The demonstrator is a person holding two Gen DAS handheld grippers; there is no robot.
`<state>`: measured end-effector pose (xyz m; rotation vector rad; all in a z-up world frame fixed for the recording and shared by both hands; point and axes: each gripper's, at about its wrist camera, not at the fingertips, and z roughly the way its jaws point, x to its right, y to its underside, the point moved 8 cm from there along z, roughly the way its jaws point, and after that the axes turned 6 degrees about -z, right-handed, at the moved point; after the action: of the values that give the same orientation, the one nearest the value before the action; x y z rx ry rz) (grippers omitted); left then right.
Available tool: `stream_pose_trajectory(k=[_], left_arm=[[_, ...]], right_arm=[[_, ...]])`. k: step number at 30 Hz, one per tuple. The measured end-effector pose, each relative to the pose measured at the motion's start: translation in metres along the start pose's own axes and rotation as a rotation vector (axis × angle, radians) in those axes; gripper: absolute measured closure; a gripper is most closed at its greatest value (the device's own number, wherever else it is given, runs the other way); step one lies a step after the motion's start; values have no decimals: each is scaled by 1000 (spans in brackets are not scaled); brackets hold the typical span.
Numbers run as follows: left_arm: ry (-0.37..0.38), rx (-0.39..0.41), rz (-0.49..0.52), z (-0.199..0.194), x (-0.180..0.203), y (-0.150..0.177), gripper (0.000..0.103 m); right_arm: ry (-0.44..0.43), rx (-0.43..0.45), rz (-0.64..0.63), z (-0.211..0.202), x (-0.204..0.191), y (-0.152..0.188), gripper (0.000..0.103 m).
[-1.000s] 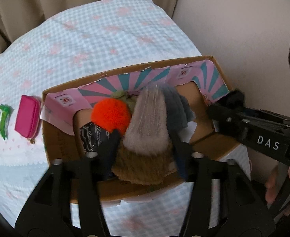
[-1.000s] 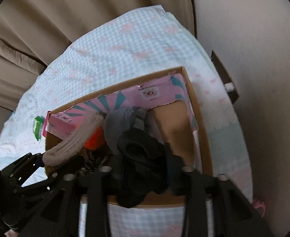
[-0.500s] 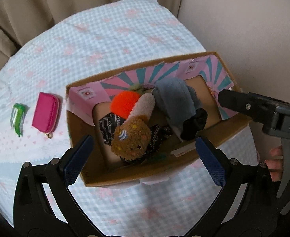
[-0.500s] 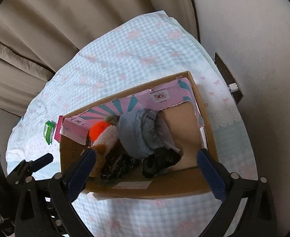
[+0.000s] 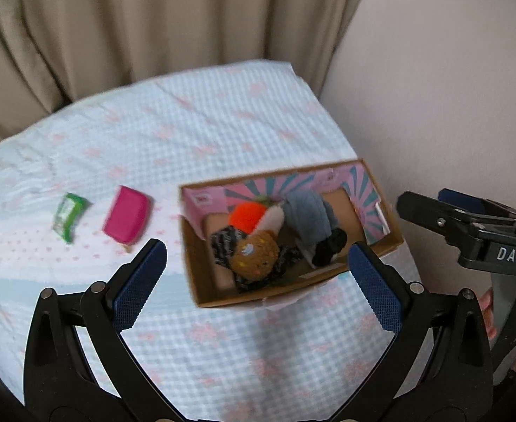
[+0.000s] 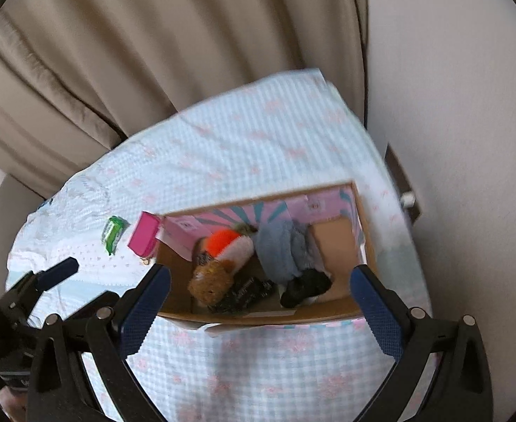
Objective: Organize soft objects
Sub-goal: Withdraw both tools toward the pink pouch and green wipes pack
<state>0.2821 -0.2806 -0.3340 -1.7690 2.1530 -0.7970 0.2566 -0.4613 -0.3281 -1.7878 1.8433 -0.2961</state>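
An open cardboard box [image 5: 201,277] [image 6: 177,274] with pink striped flaps sits on the checked cloth. In it lie an orange pom-pom [image 5: 245,212] [image 6: 221,239], a brown plush [image 5: 254,258] [image 6: 210,281], a beige fuzzy piece [image 5: 272,218], a grey fuzzy item [image 5: 309,216] [image 6: 279,249], a black sock [image 5: 330,246] [image 6: 305,286] and a black patterned cloth [image 5: 223,242]. My left gripper [image 5: 258,288] is open and empty above the box's near side. My right gripper [image 6: 259,307] is open and empty above the box too.
A pink pouch [image 5: 128,218] [image 6: 143,234] and a green packet [image 5: 69,215] [image 6: 113,234] lie on the cloth left of the box. Beige curtains [image 5: 152,17] hang behind the table; a pale wall [image 5: 433,88] stands on the right.
Both grippers opened, dropping the brown-and-beige plush and the black sock into the box. Both then pulled back and up, so the box looks smaller.
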Motion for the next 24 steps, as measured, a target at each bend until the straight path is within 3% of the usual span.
stream_pose_trajectory(k=[15, 24], left_arm=[[-27, 275, -60, -190, -97, -7, 0], [-32, 309, -45, -238, -194, -1, 0]], right_arm=[[96, 233, -155, -137, -126, -6, 1], [147, 311, -132, -159, -209, 6, 1]])
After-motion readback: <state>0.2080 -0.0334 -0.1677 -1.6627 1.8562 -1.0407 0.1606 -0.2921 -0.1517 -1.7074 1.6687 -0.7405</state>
